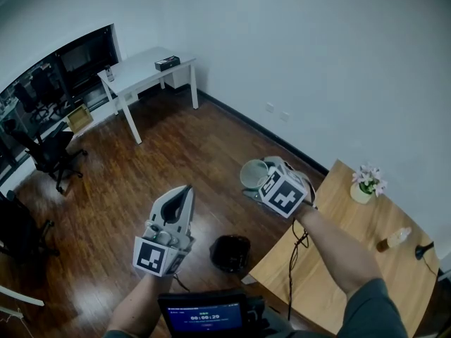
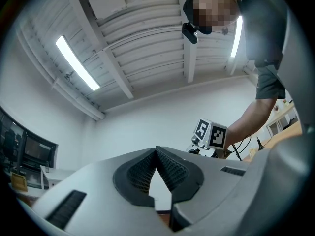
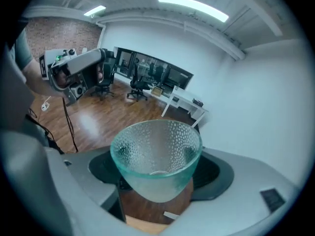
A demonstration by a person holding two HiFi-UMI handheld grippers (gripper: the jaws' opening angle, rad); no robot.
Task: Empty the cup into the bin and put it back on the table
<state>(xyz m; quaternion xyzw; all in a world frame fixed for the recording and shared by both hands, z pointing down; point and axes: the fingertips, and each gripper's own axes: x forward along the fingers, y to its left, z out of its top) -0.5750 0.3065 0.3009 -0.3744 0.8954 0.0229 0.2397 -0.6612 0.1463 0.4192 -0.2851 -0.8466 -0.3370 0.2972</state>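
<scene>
Two grippers: the right gripper (image 1: 266, 178) is clamped on the cup (image 3: 156, 156) at centre frame, above the floor by the desk (image 1: 338, 259). The left gripper (image 1: 184, 192), jaws together and empty, sits lower left of it, beside the bin (image 1: 230, 252).

The cup (image 3: 156, 146) in the grey right tool (image 3: 158, 173) is pale green glass, dimpled all over. The tool's marker cube (image 1: 285, 194) bears black-and-white squares. Below the tool, the bin (image 1: 230, 253) is black, the worktop (image 1: 338, 259) light wood.

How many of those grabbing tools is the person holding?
2. The left tool, closed and empty, points up over the wooden floor. The right tool grips a glass cup beside the wooden table. None seem hidden.
</scene>
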